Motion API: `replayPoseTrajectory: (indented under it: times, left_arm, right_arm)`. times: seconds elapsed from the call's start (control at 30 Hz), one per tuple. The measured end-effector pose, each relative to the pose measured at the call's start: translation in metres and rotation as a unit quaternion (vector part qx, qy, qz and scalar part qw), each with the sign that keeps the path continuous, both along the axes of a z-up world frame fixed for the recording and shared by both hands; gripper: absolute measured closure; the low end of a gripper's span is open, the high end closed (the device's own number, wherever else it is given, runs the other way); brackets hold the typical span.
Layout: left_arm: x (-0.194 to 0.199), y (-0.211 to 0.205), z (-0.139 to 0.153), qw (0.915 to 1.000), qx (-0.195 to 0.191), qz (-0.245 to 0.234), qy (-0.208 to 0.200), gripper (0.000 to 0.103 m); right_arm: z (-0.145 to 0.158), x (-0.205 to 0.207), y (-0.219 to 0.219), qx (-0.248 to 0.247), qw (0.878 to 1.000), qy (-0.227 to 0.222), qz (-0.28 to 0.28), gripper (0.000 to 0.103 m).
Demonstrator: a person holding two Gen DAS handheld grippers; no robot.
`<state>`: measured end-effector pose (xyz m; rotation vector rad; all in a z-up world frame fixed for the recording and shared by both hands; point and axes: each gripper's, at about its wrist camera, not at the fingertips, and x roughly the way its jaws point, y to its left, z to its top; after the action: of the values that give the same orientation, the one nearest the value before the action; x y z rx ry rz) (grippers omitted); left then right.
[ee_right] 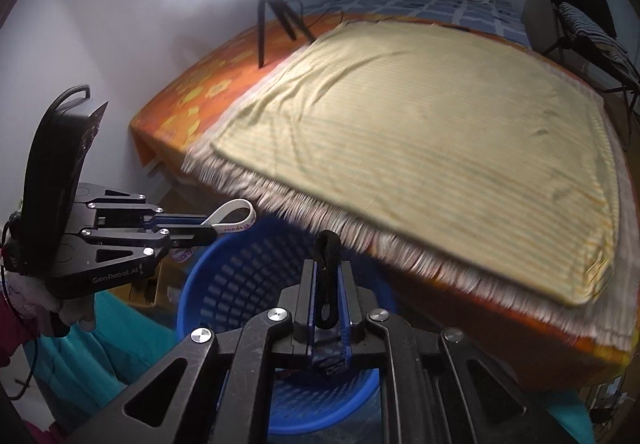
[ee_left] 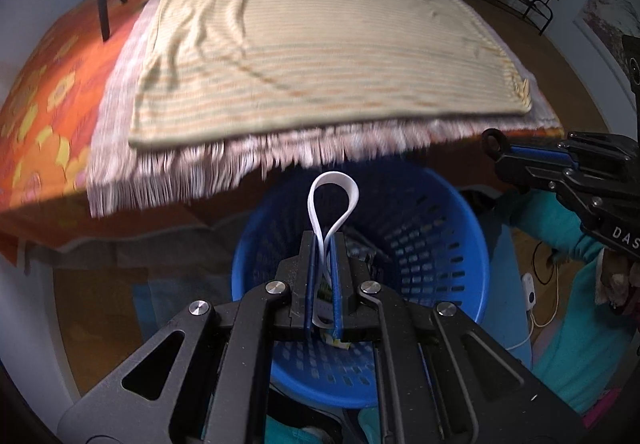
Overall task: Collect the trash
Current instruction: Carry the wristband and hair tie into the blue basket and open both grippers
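While both hover above the blue perforated plastic basket (ee_left: 440, 244) beside the bed's (ee_right: 520, 324) fringed edge, the left hand-held gripper (ee_left: 323, 244) pinches a white rubber band (ee_left: 332, 196) and the right hand-held gripper (ee_right: 328, 276) pinches a black fabric loop (ee_right: 328, 244).

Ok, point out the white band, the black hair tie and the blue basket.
white band (ee_left: 334, 200), left wrist view, loop top.
black hair tie (ee_right: 328, 244), right wrist view, upper loop.
blue basket (ee_left: 440, 244), left wrist view, inner wall.

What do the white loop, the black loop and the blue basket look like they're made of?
White loop: likely smooth silicone or rubber; a flat, glossy band holding its springy curve. Black loop: probably fabric-covered elastic; matte and fuzzy. Blue basket: moulded plastic; shiny walls with regular slots.
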<state>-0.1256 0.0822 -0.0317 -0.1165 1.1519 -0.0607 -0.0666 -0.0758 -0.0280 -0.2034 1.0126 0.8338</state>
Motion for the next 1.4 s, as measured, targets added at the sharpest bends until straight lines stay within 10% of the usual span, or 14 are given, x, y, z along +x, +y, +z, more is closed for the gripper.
replayPoseTrajectory:
  times: [0.83,1.03,1.4]
  left_arm:
    - [-0.012,-0.022,-0.061,0.9976,0.017,-0.016,0.065,0.098]
    - [-0.011,-0.023,-0.064,0.9977,0.022,-0.014,0.062,0.066]
    - [-0.009,-0.017,-0.060,0.9980,0.028,-0.003,0.056,0.053]
  right_arm:
    - [-0.060,-0.020,0.020,-0.046,0.997,0.047,0.028,0.089]
    - [-0.063,-0.019,0.020,-0.046,0.997,0.054,0.027,0.078]
    - [-0.064,-0.019,0.018,-0.050,0.997,0.060,0.019,0.051]
